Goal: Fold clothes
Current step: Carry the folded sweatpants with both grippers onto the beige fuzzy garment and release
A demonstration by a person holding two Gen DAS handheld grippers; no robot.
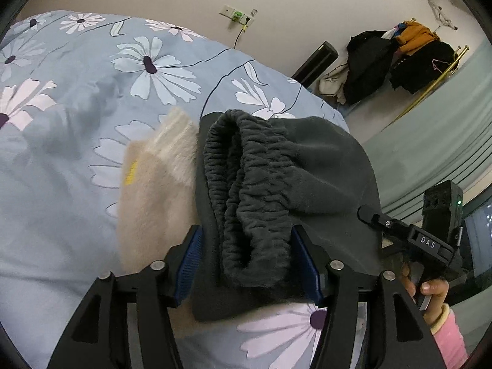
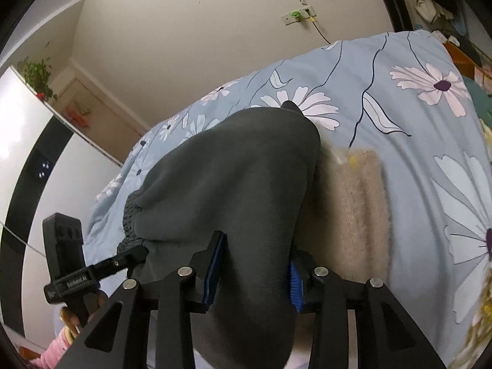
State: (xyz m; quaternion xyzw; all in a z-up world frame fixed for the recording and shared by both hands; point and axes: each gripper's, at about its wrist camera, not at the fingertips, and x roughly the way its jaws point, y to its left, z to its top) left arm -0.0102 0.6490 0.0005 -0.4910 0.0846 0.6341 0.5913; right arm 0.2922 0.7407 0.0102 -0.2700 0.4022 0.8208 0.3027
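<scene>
A folded pair of dark grey trousers [image 1: 323,160] with a ruched elastic waistband lies on a beige fluffy garment [image 1: 153,190] on the bed. My left gripper [image 1: 249,246] is shut on the waistband end, with the blue pads [image 1: 190,264] against the cloth on both sides. My right gripper [image 2: 255,255] is shut on the smooth folded end of the same trousers [image 2: 233,178], which fill the gap between its pads. The beige garment [image 2: 353,209] shows to the right of it. Each gripper also appears at the edge of the other's view.
A blue floral quilt [image 1: 77,107] covers the bed. A rail hung with dark clothes [image 1: 399,58] stands by the far wall, and a socket with a yellow cable [image 1: 236,15] is on that wall. A white appliance [image 2: 30,153] stands left. A hand with a pink sleeve [image 1: 446,329] holds the right gripper.
</scene>
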